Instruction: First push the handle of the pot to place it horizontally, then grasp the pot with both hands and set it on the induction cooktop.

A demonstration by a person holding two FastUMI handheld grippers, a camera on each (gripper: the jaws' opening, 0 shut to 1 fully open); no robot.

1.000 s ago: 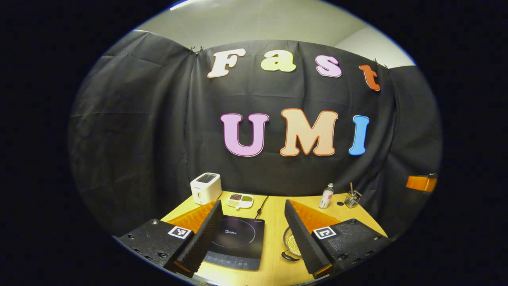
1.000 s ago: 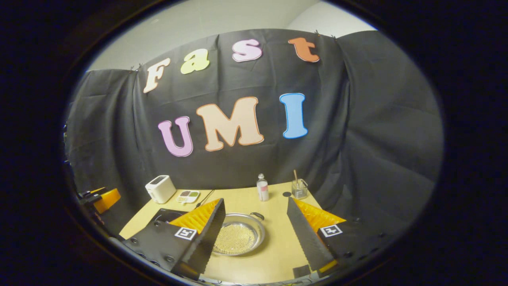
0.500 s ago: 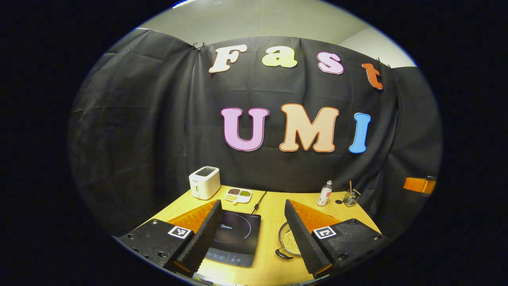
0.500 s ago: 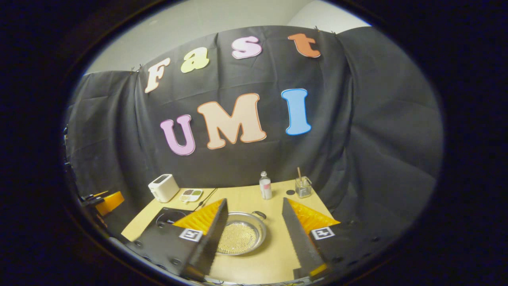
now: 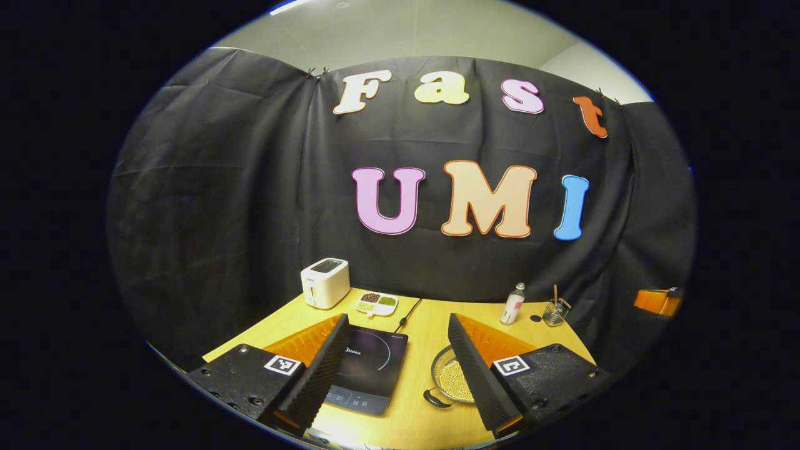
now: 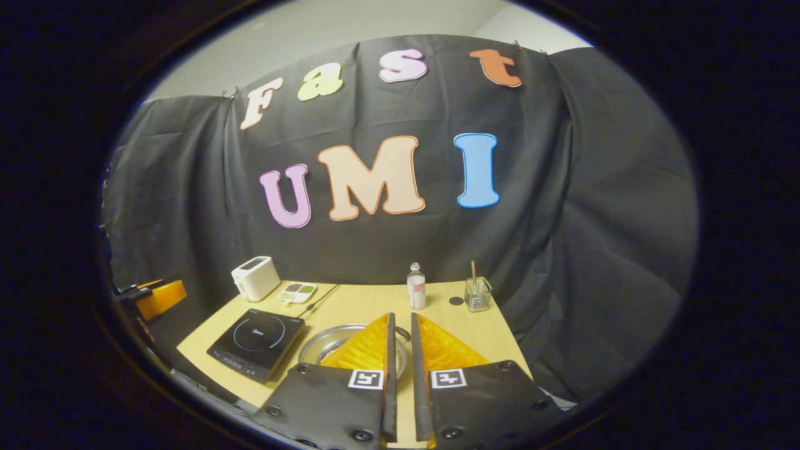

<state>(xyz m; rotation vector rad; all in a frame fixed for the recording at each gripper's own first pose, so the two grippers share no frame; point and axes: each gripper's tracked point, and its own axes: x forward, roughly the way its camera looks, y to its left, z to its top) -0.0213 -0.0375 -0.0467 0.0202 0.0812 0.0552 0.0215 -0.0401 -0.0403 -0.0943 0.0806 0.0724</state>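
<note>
Starting at the left of the left gripper view, a white toaster (image 5: 324,283) stands at the far corner of the wooden table (image 5: 425,319), with a small divided dish (image 5: 377,303) of beans just beside it. Nearer the camera lies the black induction cooktop (image 5: 369,369), its cord trailing toward the back wall. The left tongs (image 5: 397,369) hang above the table with their jaws spread wide, gripping nothing; between them, to the right of the cooktop and apart from it, sits the metal pot (image 5: 451,380), holding small pale beads (one dark handle points toward the camera, the other is hidden). Farther right, by the back edge, stand a small bottle (image 5: 512,305) and a glass jar (image 5: 555,312) with a stick in it. In the right gripper view the cooktop (image 6: 256,343) lies at left and the pot (image 6: 328,344) rests on the table beside it, partly hidden behind the right tongs (image 6: 400,375), whose jaws are nearly together with only a narrow gap and nothing held between them.
</note>
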